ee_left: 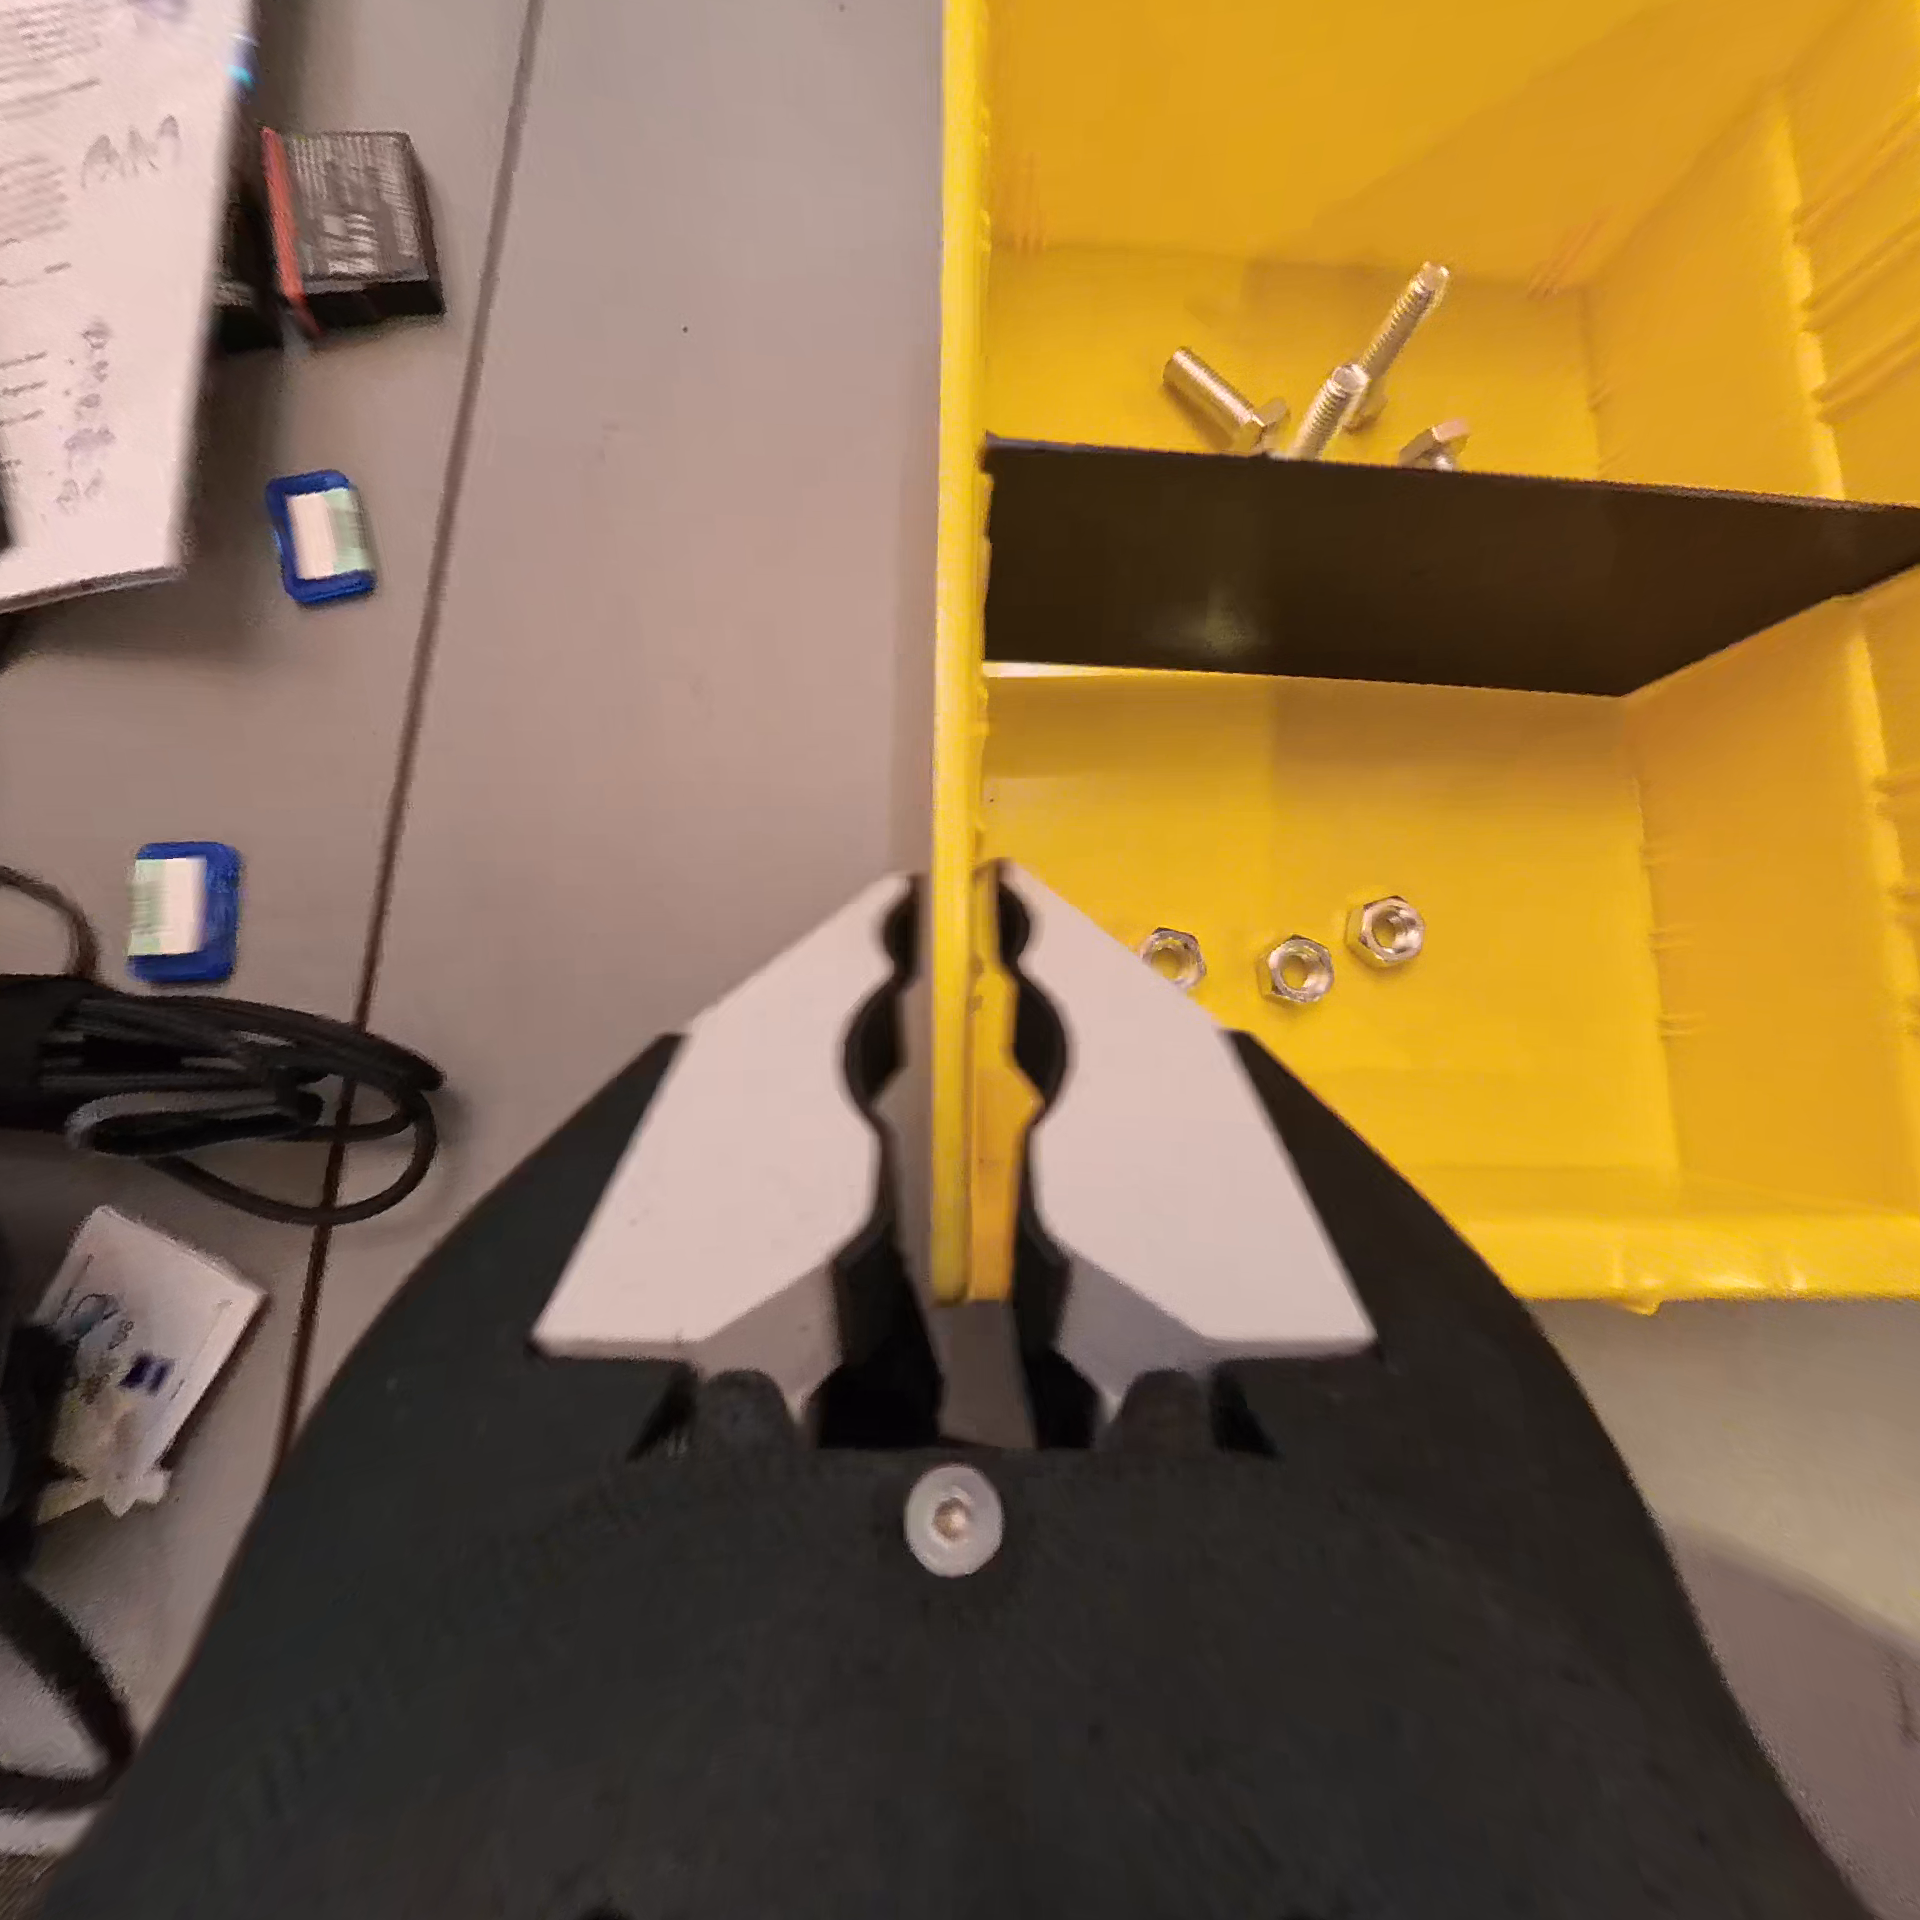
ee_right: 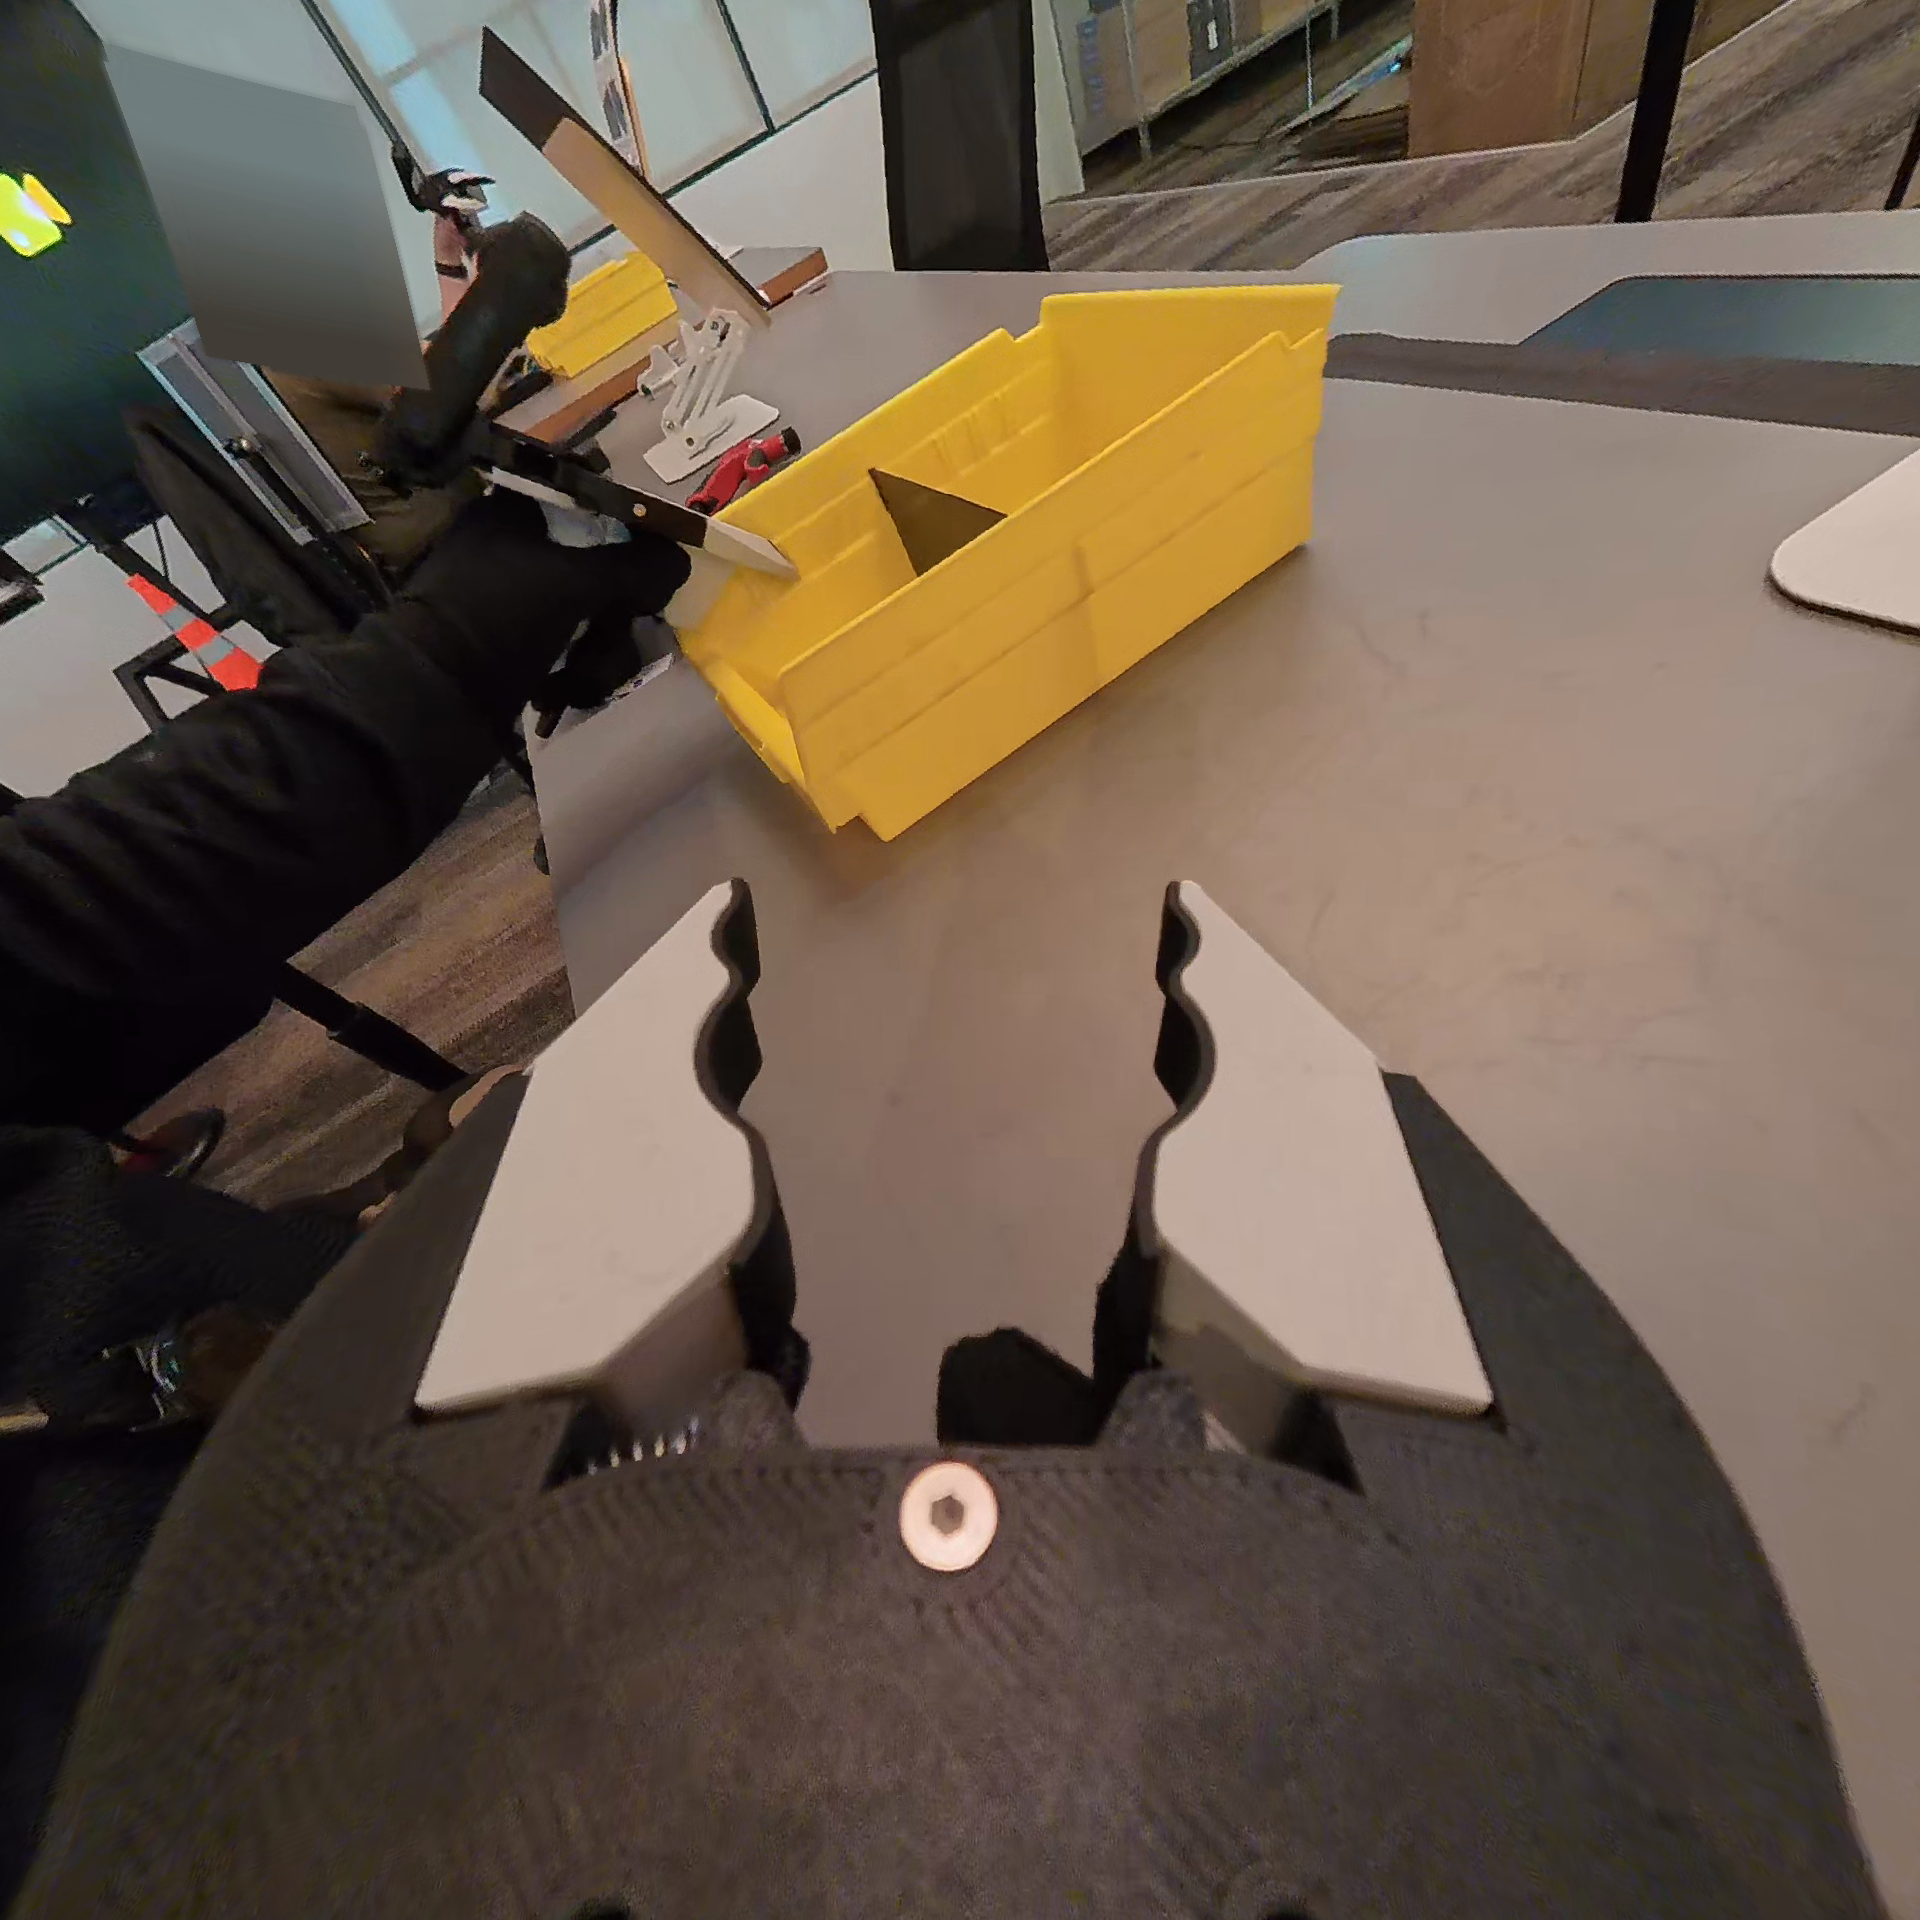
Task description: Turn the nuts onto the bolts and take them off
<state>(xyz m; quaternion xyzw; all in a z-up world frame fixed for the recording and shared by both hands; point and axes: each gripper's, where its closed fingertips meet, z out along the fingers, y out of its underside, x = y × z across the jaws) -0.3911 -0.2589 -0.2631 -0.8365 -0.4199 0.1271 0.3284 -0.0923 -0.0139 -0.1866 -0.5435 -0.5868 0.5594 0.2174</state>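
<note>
Lower centre of the left wrist view: left gripper (ee_left: 956, 914), black body with grey notched fingers, is nearly closed, clamped on the side wall of the yellow plastic parts bin (ee_left: 954, 520), one finger outside, one inside. Likely a steadying hold so the bin won't slide while parts are picked. Three small silver hex nuts (ee_left: 1294, 966) lie flat in a row in the near compartment, right of the fingertips, not touched. Behind the black divider panel (ee_left: 1455, 566), upper right of frame, silver hex bolts (ee_left: 1340, 384) lie piled in the far compartment. Sorted apart, so nothing is threaded yet. Left of frame on the grey tabletop (ee_left: 675, 416): two blue cased cards (ee_left: 320, 537), black coiled cable (ee_left: 239, 1091), a black battery-like block (ee_left: 353, 223), and a printed sheet (ee_left: 94, 291).

Right wrist view: right gripper (ee_right: 956, 904) at lower centre, fingers spread wide, empty, held over bare grey tabletop, well short of the bin at upper centre. Looks staged to reach in. The gloved hand (ee_right: 540, 582) with the left gripper sits at the bin's left corner, mid-left of frame.
</note>
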